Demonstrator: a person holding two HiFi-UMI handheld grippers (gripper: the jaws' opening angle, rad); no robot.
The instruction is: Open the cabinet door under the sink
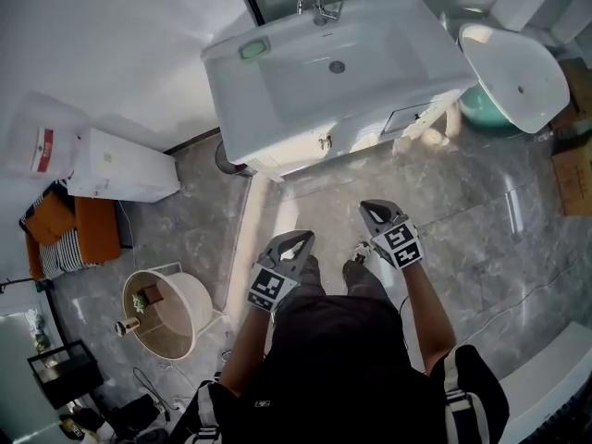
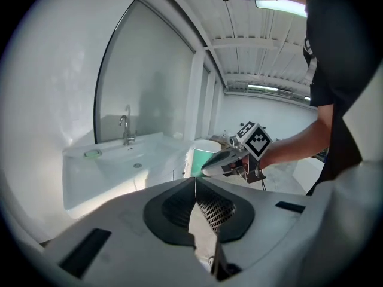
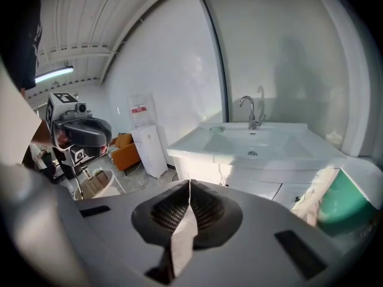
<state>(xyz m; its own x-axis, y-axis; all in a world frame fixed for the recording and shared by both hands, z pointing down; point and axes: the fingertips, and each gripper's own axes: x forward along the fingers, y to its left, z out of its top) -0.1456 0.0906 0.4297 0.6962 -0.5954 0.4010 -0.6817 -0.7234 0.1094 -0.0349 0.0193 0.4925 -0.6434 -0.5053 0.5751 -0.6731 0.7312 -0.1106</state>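
Cabinet door (image 3: 248, 187): flat white panel, flush in the vanity front below the sink's front edge.
Sink (image 1: 305, 72): glossy white rectangular basin; chrome faucet (image 1: 317, 3) at its back edge.
Left gripper (image 1: 301, 239): grey jaws closed, tips touching, nothing between.
Right gripper (image 1: 370, 207): jaws likewise closed, empty.
Floor (image 1: 462, 220): grey marbled tile.

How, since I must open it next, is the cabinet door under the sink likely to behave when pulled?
The cabinet door looks like a flat, stiff white panel, so it should probably swing, not flex. Its handle looks small, so a grip on it may slip. The cloth hanging near it looks floppy and might snag.
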